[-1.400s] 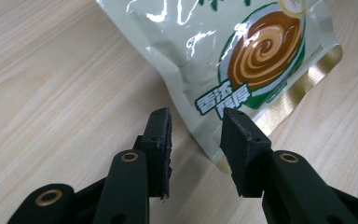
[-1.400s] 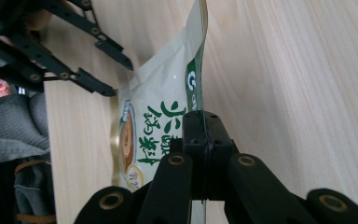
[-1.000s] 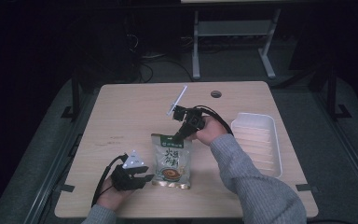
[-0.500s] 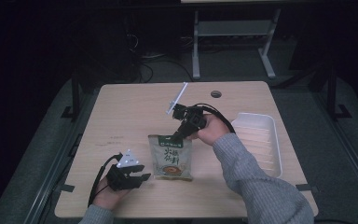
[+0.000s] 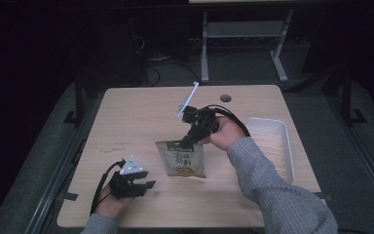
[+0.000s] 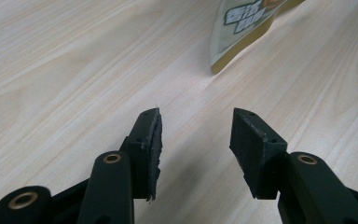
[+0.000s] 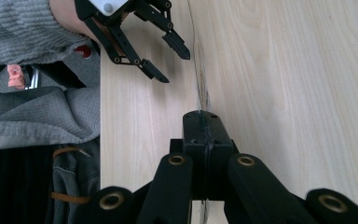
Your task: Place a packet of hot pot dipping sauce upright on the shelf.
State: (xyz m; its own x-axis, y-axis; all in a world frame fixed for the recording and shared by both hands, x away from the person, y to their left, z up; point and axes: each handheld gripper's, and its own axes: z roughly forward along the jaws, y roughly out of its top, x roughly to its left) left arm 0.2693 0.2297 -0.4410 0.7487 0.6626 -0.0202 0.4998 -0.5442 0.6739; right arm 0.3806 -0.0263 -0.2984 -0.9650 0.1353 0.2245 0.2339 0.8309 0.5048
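— Surroundings first: what is found around the snack pouch?

— A white tray is seen to the right of the pouch, well apart from it, near the right edge of the wooden table. A round cable hole is set in the tabletop beyond the pouch, toward the far edge. Nothing is placed between the pouch and the tray except the sleeve of the person's right arm, which is stretched across that gap.

— And the jaws?

— The right gripper is brought down on the pouch's far edge. In the right gripper view its jaws are pressed flat together, and the thin edge of the pouch is pinched between them. The left gripper is held to the left of the pouch and nearer the person, close to it but apart; in the left gripper view its jaws are spread moderately wide, with only bare tabletop between them and the pouch's corner seen ahead.

— How is the pouch lying?

— It is laid in the middle of the table. Its long axis is run from the far side toward the person, slightly slanted, with the green top end pointed away and lifted a little by the grip.
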